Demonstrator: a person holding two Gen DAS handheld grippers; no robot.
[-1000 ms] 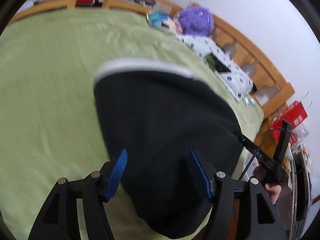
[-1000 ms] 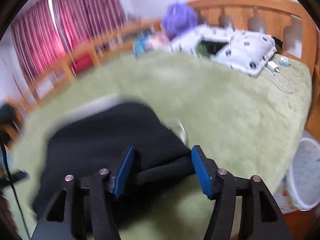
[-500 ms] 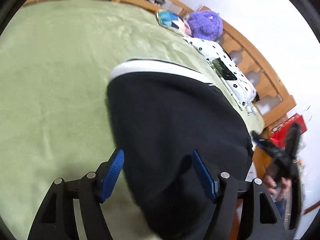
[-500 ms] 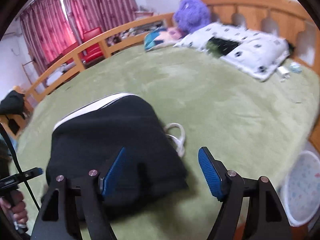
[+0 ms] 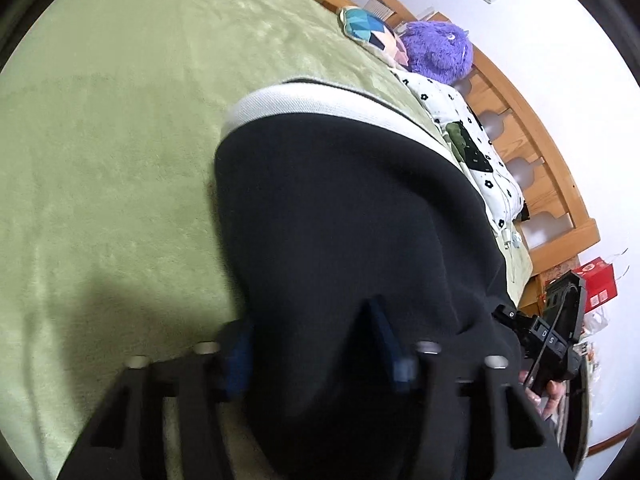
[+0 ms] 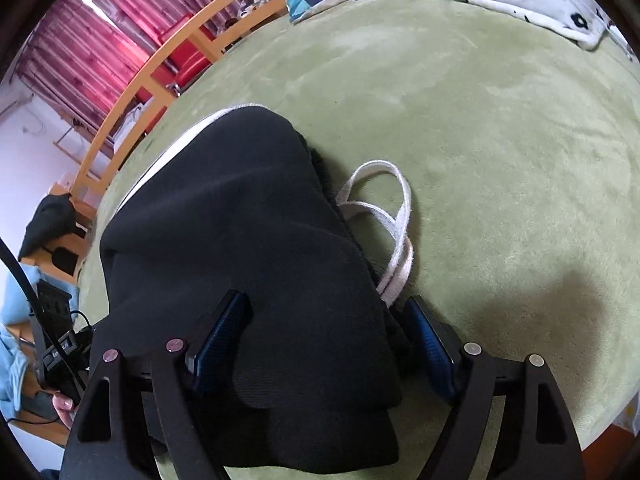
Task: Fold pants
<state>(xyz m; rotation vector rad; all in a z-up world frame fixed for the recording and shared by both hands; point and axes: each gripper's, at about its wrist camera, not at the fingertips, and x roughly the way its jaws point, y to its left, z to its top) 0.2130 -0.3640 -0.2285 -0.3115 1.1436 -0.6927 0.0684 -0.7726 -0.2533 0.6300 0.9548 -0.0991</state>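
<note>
Black pants (image 5: 340, 200) with a white waistband (image 5: 320, 100) lie folded on the green bed cover (image 5: 100, 160). My left gripper (image 5: 312, 344) is low over their near edge. Its jaws are closing, with a thick fold of black fabric bunched between the blue pads (image 5: 384, 336). In the right wrist view the pants (image 6: 240, 220) fill the lower left, and a white drawstring (image 6: 396, 216) loops out beside them. My right gripper (image 6: 324, 344) straddles their near corner. Its jaws are opening: one pad rests over the cloth, the other stands beside its edge.
A flowered pillow (image 5: 472, 136), a purple plush toy (image 5: 436, 52) and a patterned cushion (image 5: 372, 32) lie by the wooden headboard (image 5: 540, 168). A wooden rail (image 6: 160, 80) and red curtains (image 6: 88, 32) border the bed's far side. Green cover (image 6: 500, 140) spreads right of the pants.
Both grippers have dropped closer to the pants' near edge. The left jaws have narrowed around the fabric. The right jaws have widened, and that view has tipped downward.
</note>
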